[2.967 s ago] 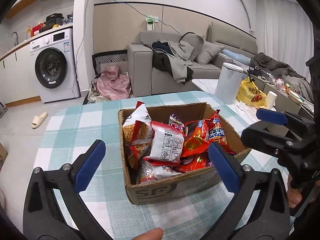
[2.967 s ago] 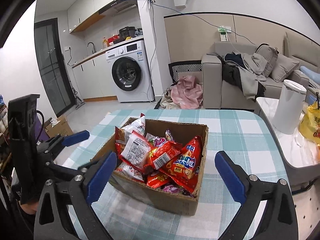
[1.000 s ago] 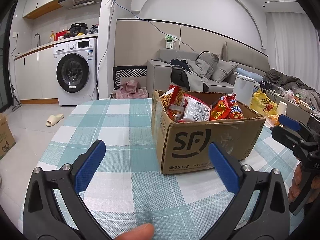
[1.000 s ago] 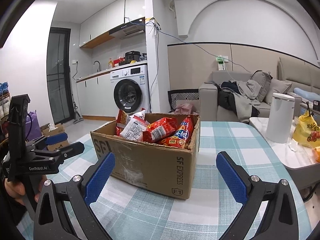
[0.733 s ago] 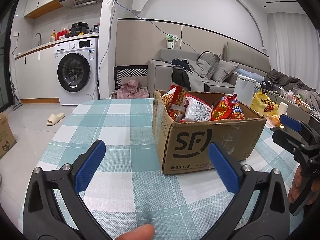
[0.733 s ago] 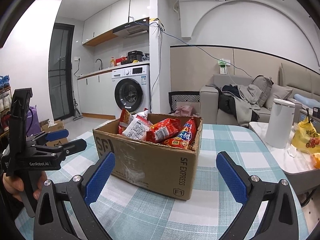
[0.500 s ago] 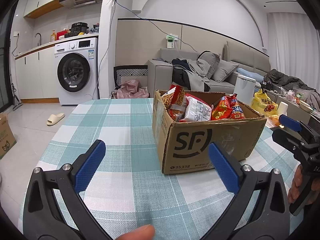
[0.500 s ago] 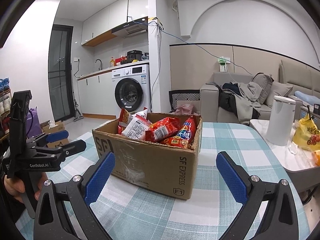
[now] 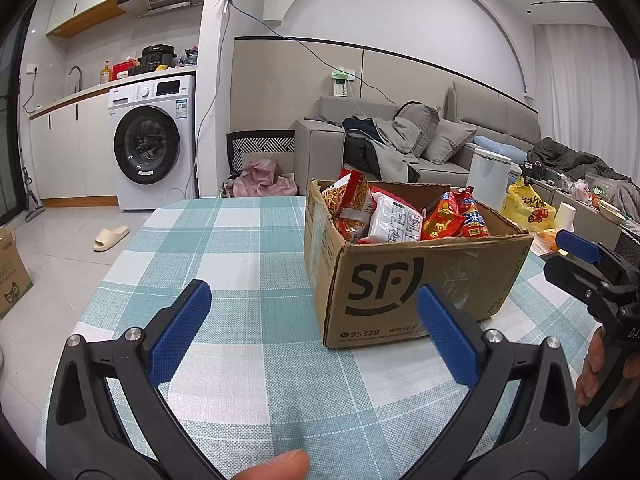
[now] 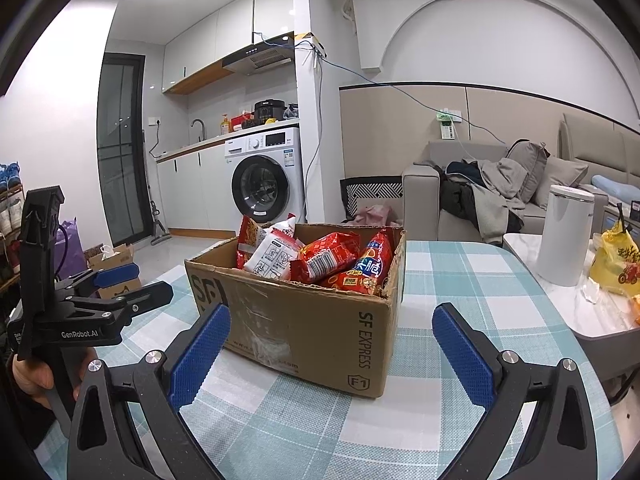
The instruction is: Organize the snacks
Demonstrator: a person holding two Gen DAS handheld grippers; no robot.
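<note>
A brown cardboard shipping box [image 9: 412,276] is stood on the teal-and-white checked tabletop [image 9: 240,264], and the red and white crinkled snack packets [image 10: 320,260] are seen gathered inside it, standing on end. The left gripper [image 9: 312,320] and right gripper [image 10: 332,344] are held low on either side, fingers spread wide and empty. Whether sorting is finished or pending cannot be told.
</note>
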